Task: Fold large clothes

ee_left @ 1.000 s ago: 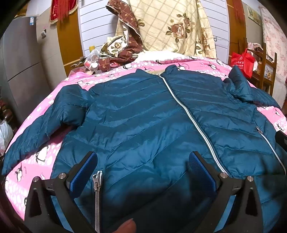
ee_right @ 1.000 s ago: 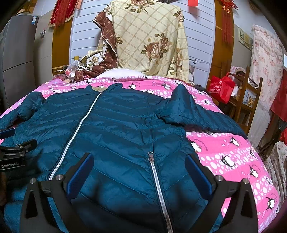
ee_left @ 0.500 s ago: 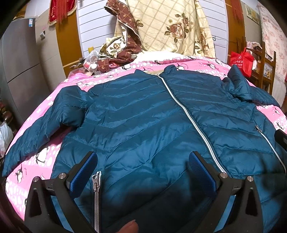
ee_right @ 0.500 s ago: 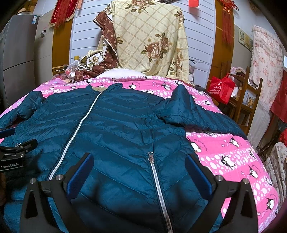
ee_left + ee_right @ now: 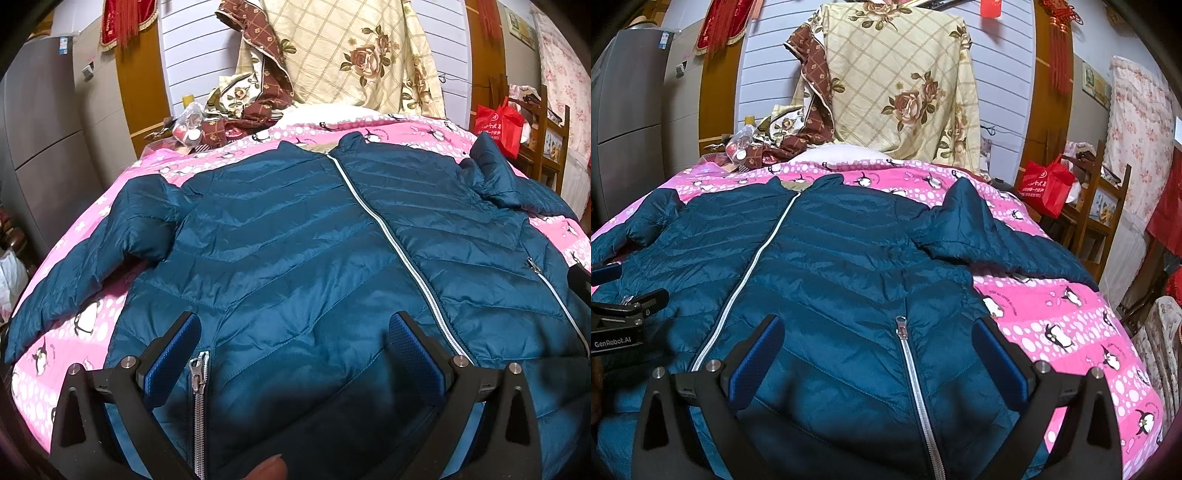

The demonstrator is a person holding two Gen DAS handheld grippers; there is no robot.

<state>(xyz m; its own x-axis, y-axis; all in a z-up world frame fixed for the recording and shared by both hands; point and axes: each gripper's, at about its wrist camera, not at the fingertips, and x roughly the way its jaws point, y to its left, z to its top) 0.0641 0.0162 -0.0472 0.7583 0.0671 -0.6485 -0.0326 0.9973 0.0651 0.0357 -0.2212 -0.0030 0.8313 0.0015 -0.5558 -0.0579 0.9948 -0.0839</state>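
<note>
A teal quilted puffer jacket [image 5: 303, 251] lies front up and zipped on the bed, collar at the far end, both sleeves spread out to the sides. Its white centre zip [image 5: 391, 240] runs down the middle. My left gripper [image 5: 295, 332] hovers open over the jacket's lower left panel, beside a pocket zip [image 5: 197, 373]. In the right wrist view the same jacket [image 5: 831, 266] fills the frame; my right gripper [image 5: 879, 336] is open above the lower right panel, straddling the other pocket zip [image 5: 905, 339]. Nothing is between either pair of fingers.
The bed has a pink penguin-print cover [image 5: 1052, 317]. A floral quilt [image 5: 897, 81] hangs at the headboard, clutter and bottles [image 5: 188, 125] beside it. A red bag [image 5: 1047, 182] sits on a wooden shelf at the right. A grey fridge [image 5: 37, 147] stands left. A fingertip [image 5: 267, 469] shows at the bottom.
</note>
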